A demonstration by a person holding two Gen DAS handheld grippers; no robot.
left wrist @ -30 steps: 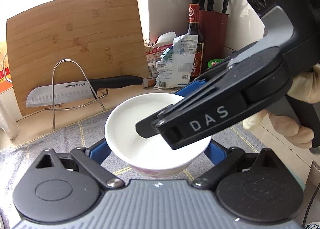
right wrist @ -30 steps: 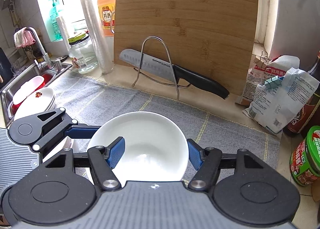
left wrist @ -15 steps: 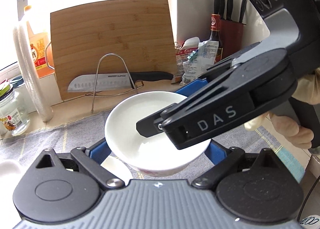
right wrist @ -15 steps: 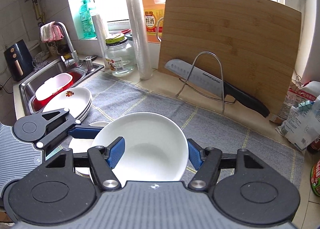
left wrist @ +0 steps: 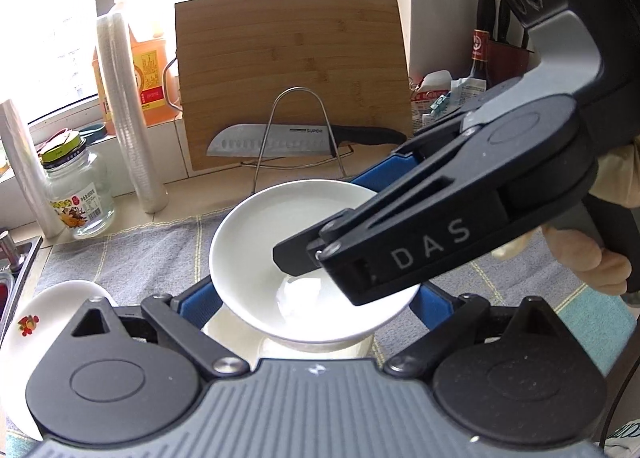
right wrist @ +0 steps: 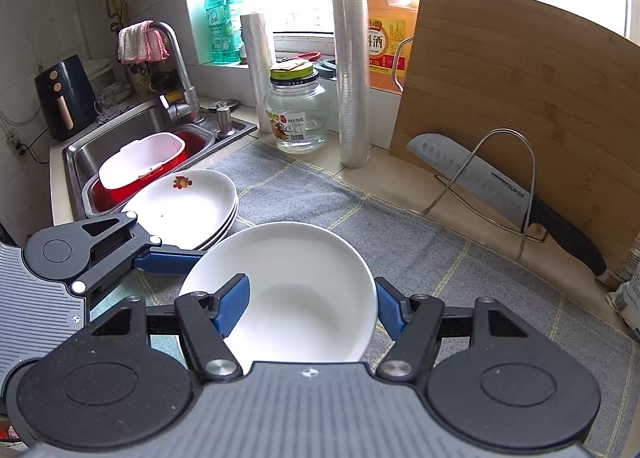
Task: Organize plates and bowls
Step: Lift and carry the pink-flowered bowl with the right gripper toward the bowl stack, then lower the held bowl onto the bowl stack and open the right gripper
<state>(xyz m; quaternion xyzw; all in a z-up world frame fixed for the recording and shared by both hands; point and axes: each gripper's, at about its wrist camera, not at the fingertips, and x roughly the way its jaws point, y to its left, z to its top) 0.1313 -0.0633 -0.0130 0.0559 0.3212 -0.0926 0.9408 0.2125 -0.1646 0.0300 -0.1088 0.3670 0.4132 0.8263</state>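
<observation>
Right wrist view: the right gripper (right wrist: 312,302) is clamping a white bowl (right wrist: 292,294), one blue finger (right wrist: 232,304) lying inside the rim and the other pressing on the outside at the right, so the bowl is hanging over the grey cloth (right wrist: 400,242) rather than sitting on it. The left gripper (right wrist: 168,258) is reaching in from the left, its blue finger touching the bowl's left rim; from the left wrist view its jaws are standing on either side of the bowl (left wrist: 304,258), though whether they are truly squeezing it is not something I can tell, because the right gripper's black body (left wrist: 440,234) is crossing in front. Under the held bowl in that view, a pale rim of another dish (left wrist: 320,346) is peeking out, seemingly a bowl waiting to be stacked onto. Just beyond, a stack of plates (right wrist: 188,210) with a small fruit print is sitting beside the sink (right wrist: 80,162). So the plates are looking gathered already, and the bowl is still being carried; setting it down looks like what is left. Compared with a second ago, both cameras are now facing further left: the sink, plates, glass jar (right wrist: 296,114) and orange bottle (right wrist: 390,30) are coming into view, while the cutting board (right wrist: 512,98) and knife (right wrist: 500,186) are sliding rightward.
</observation>
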